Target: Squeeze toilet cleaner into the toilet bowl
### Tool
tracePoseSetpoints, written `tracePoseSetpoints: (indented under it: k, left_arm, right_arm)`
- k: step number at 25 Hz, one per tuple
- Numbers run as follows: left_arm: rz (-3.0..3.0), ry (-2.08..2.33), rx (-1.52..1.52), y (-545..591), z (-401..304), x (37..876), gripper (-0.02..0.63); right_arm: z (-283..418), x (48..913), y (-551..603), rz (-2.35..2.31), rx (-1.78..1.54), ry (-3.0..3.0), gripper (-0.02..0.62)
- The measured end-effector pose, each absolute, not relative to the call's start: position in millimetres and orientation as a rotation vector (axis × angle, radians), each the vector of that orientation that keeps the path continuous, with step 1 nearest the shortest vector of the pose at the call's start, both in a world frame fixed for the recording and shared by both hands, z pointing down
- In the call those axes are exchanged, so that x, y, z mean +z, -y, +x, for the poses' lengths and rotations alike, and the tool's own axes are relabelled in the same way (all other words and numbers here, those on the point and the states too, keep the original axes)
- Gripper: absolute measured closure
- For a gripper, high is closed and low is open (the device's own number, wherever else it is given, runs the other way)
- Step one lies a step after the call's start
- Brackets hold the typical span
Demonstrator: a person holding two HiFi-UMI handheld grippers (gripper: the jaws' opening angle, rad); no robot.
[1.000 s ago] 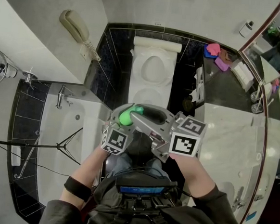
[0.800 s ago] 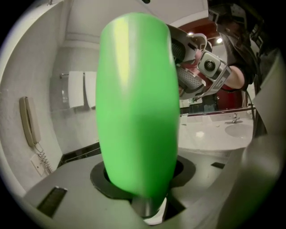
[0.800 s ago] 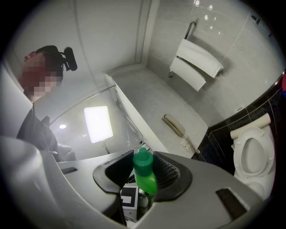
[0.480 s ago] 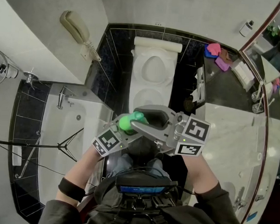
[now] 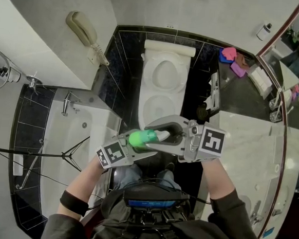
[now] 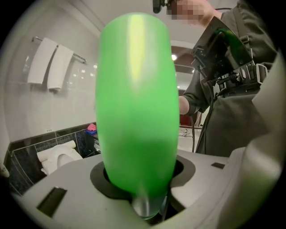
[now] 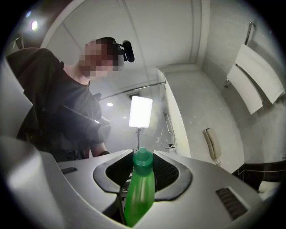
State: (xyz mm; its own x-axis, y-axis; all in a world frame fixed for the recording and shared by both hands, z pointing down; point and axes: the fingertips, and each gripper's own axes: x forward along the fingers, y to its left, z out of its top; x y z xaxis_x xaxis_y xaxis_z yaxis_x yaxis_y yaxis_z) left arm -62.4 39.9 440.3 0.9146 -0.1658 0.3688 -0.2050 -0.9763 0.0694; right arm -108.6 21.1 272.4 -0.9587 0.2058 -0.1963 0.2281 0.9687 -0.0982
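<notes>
The green toilet cleaner bottle (image 5: 142, 138) lies almost level in front of me, held between both grippers above the floor short of the white toilet (image 5: 161, 91). My left gripper (image 5: 136, 145) comes in from the lower left and is shut on the bottle's fat green body (image 6: 134, 103). From the right, my right gripper (image 5: 149, 135) is shut on the bottle (image 7: 139, 192), its dark pads on either side just below the green cap (image 7: 143, 157). The toilet (image 6: 56, 156) shows small at the lower left of the left gripper view.
A bathtub (image 5: 68, 136) with a tripod's legs (image 5: 75, 152) across it lies to the left. A wall phone (image 5: 80, 27) hangs above it. On the right runs a marble counter (image 5: 245, 144) with pink and purple items (image 5: 230, 54) on the dark shelf behind.
Both grippers have turned with the bottle in them. The left marker cube swung out to the left. The right cube rolled and its marker now faces up. The bottle now lies flatter.
</notes>
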Motion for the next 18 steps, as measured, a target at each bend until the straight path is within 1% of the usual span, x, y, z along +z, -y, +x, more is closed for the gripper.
tracePoseSetpoints:
  k: [4, 10, 11, 18]
  left_arm:
    - [2.975, 0.343, 0.556, -38, -62, 440, 0.407]
    - [2.967, 0.627, 0.554, -13, -73, 442, 0.407]
    - [2.962, 0.699, 0.555, -5, -76, 443, 0.407]
    - [2.847, 1.359, 0.654, 53, -112, 453, 0.407]
  right_arm:
    - [-109, 273, -20, 0.3, -0.267, -2.913, 0.432]
    - [-111, 274, 4, 0.117, -0.418, -2.863, 0.278]
    - [-110, 274, 12, 0.057, -0.463, -2.843, 0.265]
    - [-108, 285, 46, -0.278, -0.838, -2.737, 0.267]
